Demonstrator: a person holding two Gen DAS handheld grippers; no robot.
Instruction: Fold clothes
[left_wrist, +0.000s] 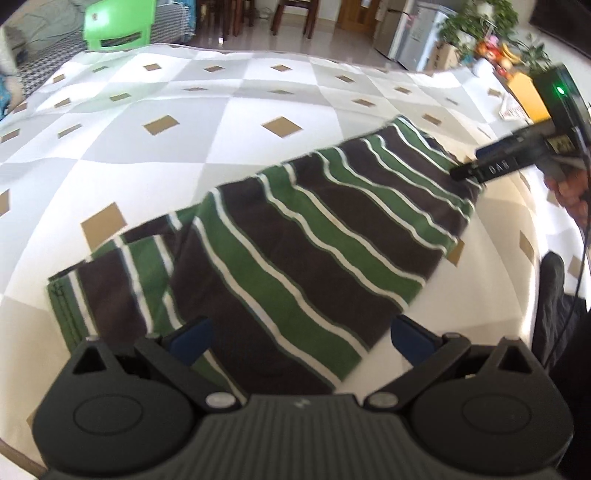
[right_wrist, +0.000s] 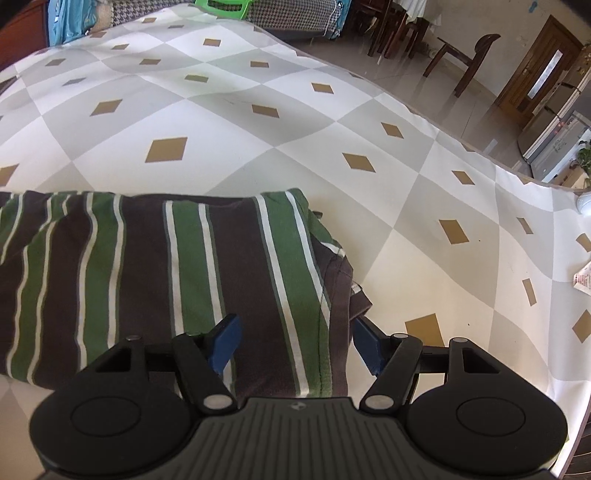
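Observation:
A brown, green and white striped shirt (left_wrist: 295, 243) lies flat on the checked bedspread (left_wrist: 184, 110), folded lengthwise, with a sleeve (left_wrist: 110, 280) sticking out at its left end. My left gripper (left_wrist: 301, 339) hovers open over the near edge of the shirt, its blue pads wide apart with nothing between them. In the right wrist view the same shirt (right_wrist: 147, 277) fills the lower left, its collar end (right_wrist: 343, 280) to the right. My right gripper (right_wrist: 297, 343) is open above that end. The right gripper (left_wrist: 480, 168) also shows in the left wrist view, held by a hand (left_wrist: 569, 188).
The diamond-patterned bedspread (right_wrist: 258, 129) spreads wide beyond the shirt. A green plastic chair (left_wrist: 118, 24) stands past the far edge. Wooden chairs (right_wrist: 461, 55), a door (right_wrist: 543, 70) and plants (left_wrist: 480, 26) lie beyond. A paper scrap (right_wrist: 581, 280) sits at the right edge.

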